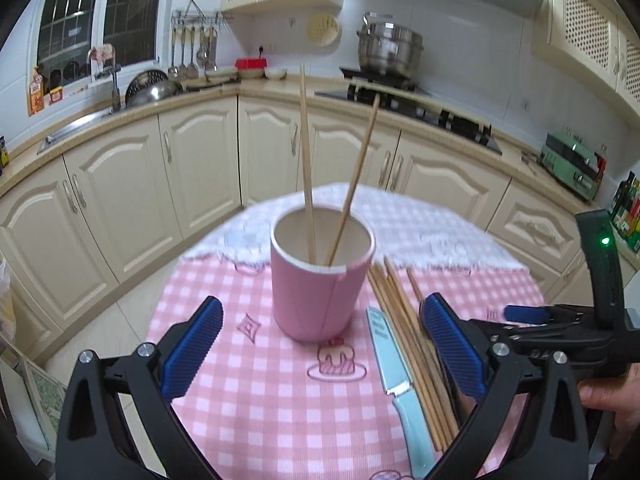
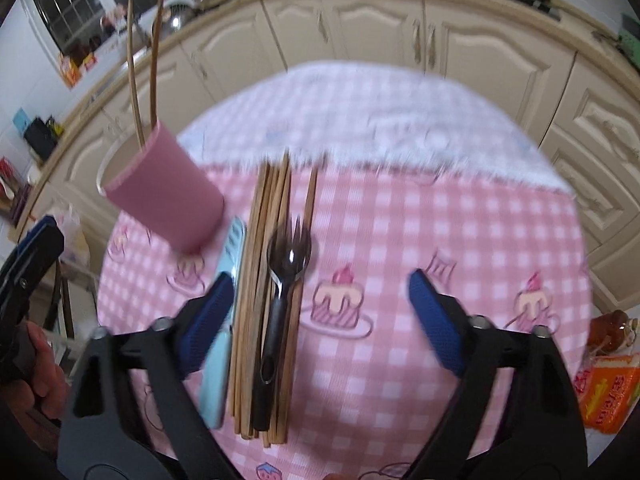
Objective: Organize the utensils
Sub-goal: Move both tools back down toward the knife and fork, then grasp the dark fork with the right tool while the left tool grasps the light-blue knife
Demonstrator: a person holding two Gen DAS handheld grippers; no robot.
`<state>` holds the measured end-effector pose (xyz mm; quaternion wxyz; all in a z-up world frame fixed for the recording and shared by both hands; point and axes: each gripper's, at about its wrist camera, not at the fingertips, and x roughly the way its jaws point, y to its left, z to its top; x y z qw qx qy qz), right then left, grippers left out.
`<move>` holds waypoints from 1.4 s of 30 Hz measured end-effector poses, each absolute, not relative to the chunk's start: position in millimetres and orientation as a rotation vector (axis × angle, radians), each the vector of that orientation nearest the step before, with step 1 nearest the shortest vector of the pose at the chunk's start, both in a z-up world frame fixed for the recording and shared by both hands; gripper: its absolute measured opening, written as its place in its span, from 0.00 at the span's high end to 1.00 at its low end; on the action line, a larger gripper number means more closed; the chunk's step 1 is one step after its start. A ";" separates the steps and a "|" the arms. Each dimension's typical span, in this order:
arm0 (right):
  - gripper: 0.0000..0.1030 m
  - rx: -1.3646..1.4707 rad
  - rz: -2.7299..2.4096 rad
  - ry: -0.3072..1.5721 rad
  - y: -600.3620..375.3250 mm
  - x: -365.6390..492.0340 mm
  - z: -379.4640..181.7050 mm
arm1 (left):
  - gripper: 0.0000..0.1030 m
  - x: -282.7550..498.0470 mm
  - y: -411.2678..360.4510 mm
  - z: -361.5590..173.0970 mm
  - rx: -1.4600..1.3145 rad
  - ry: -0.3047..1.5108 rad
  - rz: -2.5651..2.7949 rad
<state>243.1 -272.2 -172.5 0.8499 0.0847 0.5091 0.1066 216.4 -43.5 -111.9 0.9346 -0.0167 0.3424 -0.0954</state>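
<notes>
Chopsticks [image 1: 404,332] lie bundled on the pink checked cloth [image 1: 248,408] in the left wrist view, just right of the pink cup [image 1: 320,292], which already holds two sticks leaning apart; a pale blue knife [image 1: 396,384] lies against the bundle's left side. The left gripper [image 1: 324,354] is spread wide and empty, its jaws flanking the cup. From the right wrist view, the right gripper [image 2: 320,320] is likewise wide and empty, hovering over the bundle, on which a black fork [image 2: 280,300] rests. The sticks look light, stiff and thin, likely to roll or fan out, so pinching one or two near mid-length seems safest. The fork's plastic looks smooth and possibly slippery; its handle is the natural hold. The knife is best taken by its handle too.
</notes>
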 end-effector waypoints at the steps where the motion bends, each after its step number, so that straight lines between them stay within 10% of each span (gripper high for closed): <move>1: 0.33 0.176 0.230 1.084 -270.0 243.6 -176.6 | 0.05 216.9 -45.0 -116.2 -0.032 0.714 -0.194; 13: 0.76 0.155 0.305 1.153 -251.9 248.3 -199.2 | 0.05 225.4 -58.4 -160.0 -0.011 0.851 -0.189; 42: 0.77 0.188 0.292 1.154 -299.6 238.7 -193.5 | 0.05 256.9 -106.8 -215.3 0.111 1.010 -0.122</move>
